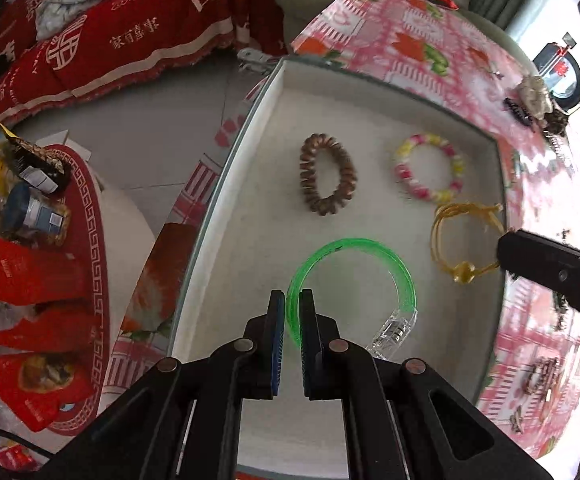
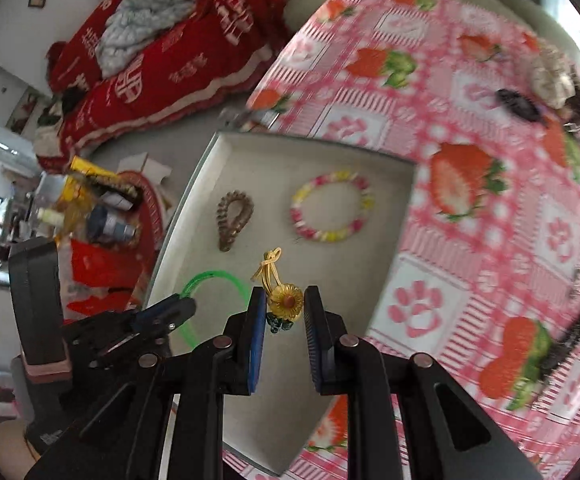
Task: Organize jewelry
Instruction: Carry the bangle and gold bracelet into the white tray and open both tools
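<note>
A shallow white tray sits on the pink strawberry tablecloth. In it lie a brown beaded bracelet, a pink-yellow bracelet, a yellow cord bracelet with a sunflower charm, and a green translucent bangle. My left gripper is shut on the green bangle's band. My right gripper is open, its fingers either side of the sunflower charm; the jaws stand apart from it.
More jewelry lies on the cloth outside the tray: a pale scrunchie, dark hair clips and dark pieces at the right. A red round table with snack packets stands left. A red-covered sofa is behind.
</note>
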### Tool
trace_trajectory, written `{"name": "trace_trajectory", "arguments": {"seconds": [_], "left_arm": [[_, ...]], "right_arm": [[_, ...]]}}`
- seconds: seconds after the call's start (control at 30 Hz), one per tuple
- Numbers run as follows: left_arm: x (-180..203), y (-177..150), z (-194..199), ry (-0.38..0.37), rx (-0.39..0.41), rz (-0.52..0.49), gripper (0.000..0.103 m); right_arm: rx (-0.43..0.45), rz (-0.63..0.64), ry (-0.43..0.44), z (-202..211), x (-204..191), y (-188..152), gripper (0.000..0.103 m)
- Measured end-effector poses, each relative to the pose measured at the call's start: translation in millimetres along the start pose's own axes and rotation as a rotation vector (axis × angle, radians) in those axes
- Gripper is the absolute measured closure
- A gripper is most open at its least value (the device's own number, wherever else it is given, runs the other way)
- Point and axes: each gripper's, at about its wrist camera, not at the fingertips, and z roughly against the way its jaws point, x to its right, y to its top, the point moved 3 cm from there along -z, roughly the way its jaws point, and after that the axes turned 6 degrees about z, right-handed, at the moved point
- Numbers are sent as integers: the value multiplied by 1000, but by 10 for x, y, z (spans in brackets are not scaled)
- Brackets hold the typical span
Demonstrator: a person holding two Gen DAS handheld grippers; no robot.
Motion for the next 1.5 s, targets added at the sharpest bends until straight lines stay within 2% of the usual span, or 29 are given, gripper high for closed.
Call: {"name": "trace_trajectory", "arguments": {"seconds": [0.17,0.33,0.63,0.9,0.93,1.0,1.03,1.27,1.5], "left_arm": [[-24,62,-131,12,-4,0,89],[31,159,-226,26,5,-9,89],[151,368,-305,35,35,-30,89],[243,345,-282,83,56,-95,89],[245,332,-270,84,59,-99,89],[243,319,-250,82,61,-103,89],[238,311,-242,81,61,-104,89],[238,282,-139,87,69,-108,89],[251,242,-28,61,72,-121,89]], "right_arm": [[-69,-9,10,-300,25,20,83],[-109,-19,-29,-510,144,52,83],[-119,-30,-108,-667,346,145,82],[-122,10,-161,-717,338,317,81],[-123,12,-162,-720,332,325,80],[-125,14,-152,-740,312,358,69],[-125,14,-148,-742,303,364,59],[-72,16,-140,-625,163,431,57],[-2,-33,-136,-303,190,418,54]]}}
